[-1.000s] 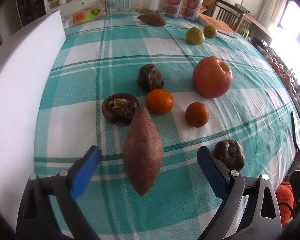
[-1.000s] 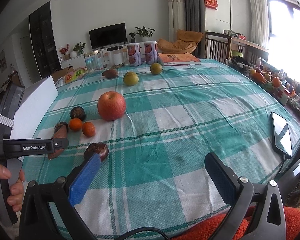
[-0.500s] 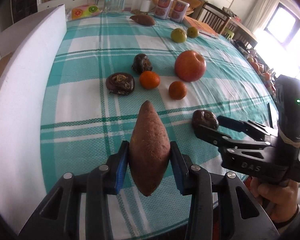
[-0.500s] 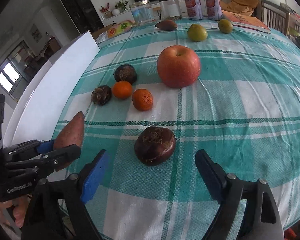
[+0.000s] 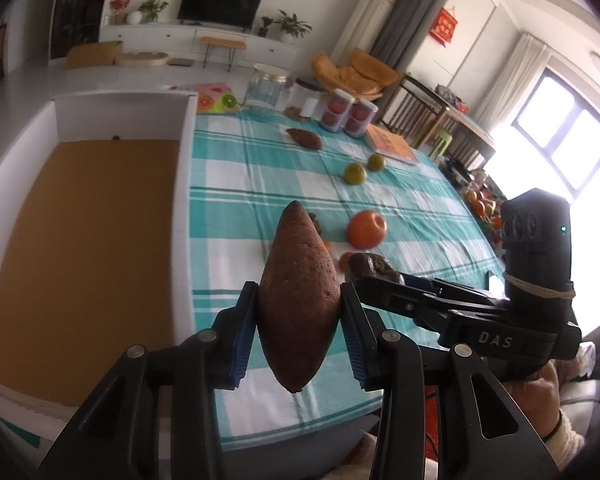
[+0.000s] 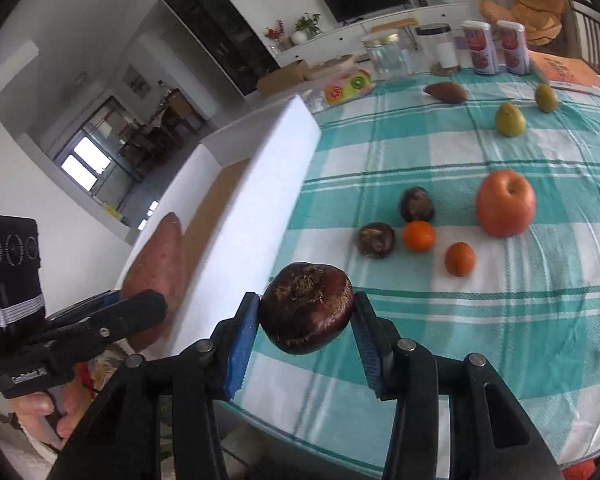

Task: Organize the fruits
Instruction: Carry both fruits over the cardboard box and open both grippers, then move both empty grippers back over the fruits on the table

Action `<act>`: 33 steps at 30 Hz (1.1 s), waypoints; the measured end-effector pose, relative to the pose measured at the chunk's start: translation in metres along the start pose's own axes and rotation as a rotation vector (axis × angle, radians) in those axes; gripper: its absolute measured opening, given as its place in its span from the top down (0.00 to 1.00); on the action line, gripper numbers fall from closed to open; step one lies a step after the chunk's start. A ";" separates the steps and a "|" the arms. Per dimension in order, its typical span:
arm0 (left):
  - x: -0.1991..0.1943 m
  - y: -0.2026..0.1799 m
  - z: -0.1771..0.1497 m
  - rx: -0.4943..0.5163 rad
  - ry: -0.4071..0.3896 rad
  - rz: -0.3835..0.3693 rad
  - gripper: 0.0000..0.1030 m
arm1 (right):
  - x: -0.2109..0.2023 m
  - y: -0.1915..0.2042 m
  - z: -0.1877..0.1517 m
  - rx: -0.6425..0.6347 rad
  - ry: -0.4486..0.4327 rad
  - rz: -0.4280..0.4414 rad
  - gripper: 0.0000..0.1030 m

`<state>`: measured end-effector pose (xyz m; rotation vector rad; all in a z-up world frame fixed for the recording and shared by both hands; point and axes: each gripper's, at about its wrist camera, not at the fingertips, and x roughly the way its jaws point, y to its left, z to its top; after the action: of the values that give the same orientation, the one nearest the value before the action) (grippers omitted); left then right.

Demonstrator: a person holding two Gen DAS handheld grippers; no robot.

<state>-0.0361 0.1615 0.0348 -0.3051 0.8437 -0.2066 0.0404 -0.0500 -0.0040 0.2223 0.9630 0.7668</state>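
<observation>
1. My left gripper [image 5: 299, 334] was clamped on a sweet potato [image 5: 298, 296], blue pads pressed against both of its flanks, its long axis pointing away from the camera, lifted off the table.
2. In the right wrist view that sweet potato [image 6: 156, 272] hung beside the white box [image 6: 260, 200], over its near end, with the left gripper [image 6: 112, 312] seen side-on.
3. My right gripper [image 6: 306, 330] was closed on a dark round fruit [image 6: 307, 307], pads tight on its two sides, stem scar facing up, held above the table's near-left corner beside the box wall.
4. From the left wrist view the right gripper [image 5: 374, 280] sat just right of the sweet potato, with the dark fruit [image 5: 370, 265] at its tip.
5. The box [image 5: 120, 116] stood along the table's left edge; its brown floor showed in the left wrist view.
6. On the green-check cloth [image 6: 500, 320] lay two more dark fruits [image 6: 417, 204] [image 6: 376, 240], two oranges [image 6: 419, 235] [image 6: 459, 258] and an apple [image 6: 505, 208], close together.
7. Farther back lay two green fruits [image 6: 509, 119] [image 6: 546, 97] and a second sweet potato [image 6: 445, 92].
8. At the far edge stood two cans [image 6: 480, 52], glass jars [image 6: 384, 54] and an orange book [image 6: 566, 74].
</observation>
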 end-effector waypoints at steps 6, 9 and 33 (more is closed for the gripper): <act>-0.012 0.094 -0.008 -0.163 -0.022 0.264 0.60 | 0.069 0.106 0.008 -0.185 0.108 0.113 0.55; -0.009 0.131 -0.018 -0.224 -0.010 0.363 0.60 | 0.104 0.137 0.001 -0.251 0.176 0.115 0.55; 0.063 0.001 -0.005 0.252 -0.122 0.393 0.23 | -0.027 -0.074 -0.031 0.056 -0.209 -0.515 0.11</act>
<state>0.0014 0.1431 -0.0132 0.0860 0.7313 0.0733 0.0421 -0.1261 -0.0407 0.0925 0.7953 0.2378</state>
